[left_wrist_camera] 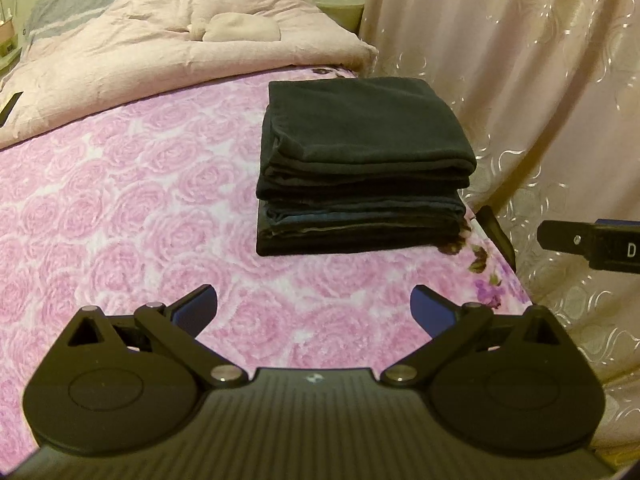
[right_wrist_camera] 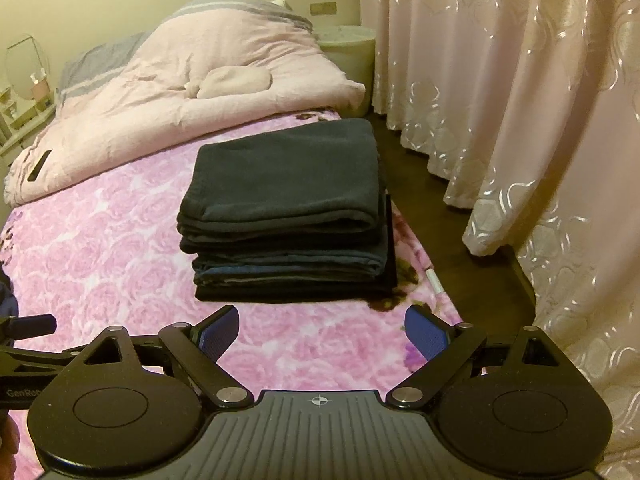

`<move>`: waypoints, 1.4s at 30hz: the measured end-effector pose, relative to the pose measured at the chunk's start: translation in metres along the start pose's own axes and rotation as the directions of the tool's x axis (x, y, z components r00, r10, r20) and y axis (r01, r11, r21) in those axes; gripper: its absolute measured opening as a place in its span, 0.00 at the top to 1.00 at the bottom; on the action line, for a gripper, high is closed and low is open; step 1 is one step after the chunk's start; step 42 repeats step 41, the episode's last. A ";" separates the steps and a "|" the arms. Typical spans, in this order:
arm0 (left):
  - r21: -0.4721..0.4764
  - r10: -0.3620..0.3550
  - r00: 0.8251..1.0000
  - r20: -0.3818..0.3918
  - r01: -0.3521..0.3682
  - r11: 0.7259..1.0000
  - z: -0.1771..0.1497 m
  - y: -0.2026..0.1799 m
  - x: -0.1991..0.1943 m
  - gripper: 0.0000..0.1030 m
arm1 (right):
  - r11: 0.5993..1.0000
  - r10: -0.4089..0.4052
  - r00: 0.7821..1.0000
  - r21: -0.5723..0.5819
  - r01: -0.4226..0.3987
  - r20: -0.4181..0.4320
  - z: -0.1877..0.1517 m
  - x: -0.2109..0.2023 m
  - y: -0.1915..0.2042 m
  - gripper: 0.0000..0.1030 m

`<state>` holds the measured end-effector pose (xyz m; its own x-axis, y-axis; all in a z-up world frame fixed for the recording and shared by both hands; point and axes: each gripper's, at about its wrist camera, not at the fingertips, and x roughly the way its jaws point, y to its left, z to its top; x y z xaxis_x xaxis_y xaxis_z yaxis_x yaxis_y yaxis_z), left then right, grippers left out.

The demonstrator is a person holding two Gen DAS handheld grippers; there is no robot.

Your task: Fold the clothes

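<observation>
Currently I see the stack of folded dark clothes (left_wrist_camera: 362, 168) right of frame centre on the pink rose-print blanket (left_wrist_camera: 120, 200), near the bed's curtain-side edge. My left gripper (left_wrist_camera: 314, 306) and right gripper (right_wrist_camera: 322, 330) both hang released, empty, short of the stack.

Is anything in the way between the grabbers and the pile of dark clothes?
No. Only bare pink bedspread lies between each open gripper, left and right, and the clothes stack. Both are empty.
</observation>
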<state>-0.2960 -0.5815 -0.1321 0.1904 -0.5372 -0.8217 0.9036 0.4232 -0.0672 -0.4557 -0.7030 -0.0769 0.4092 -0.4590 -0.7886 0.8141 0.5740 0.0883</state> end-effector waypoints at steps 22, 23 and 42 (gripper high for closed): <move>0.046 0.005 1.000 -0.006 -0.005 0.999 0.003 -0.010 0.007 0.02 | 1.000 -0.010 1.000 0.011 0.010 -0.016 -0.002 0.001 -0.001 0.10; 0.046 0.005 1.000 -0.005 -0.005 0.999 0.003 -0.010 0.006 0.02 | 1.000 -0.010 1.000 0.011 0.010 -0.015 -0.002 0.001 -0.001 0.10; 0.042 -0.010 1.000 -0.012 0.011 0.999 0.005 -0.010 0.012 0.01 | 1.000 -0.003 1.000 0.013 0.003 -0.018 0.001 0.005 0.000 0.10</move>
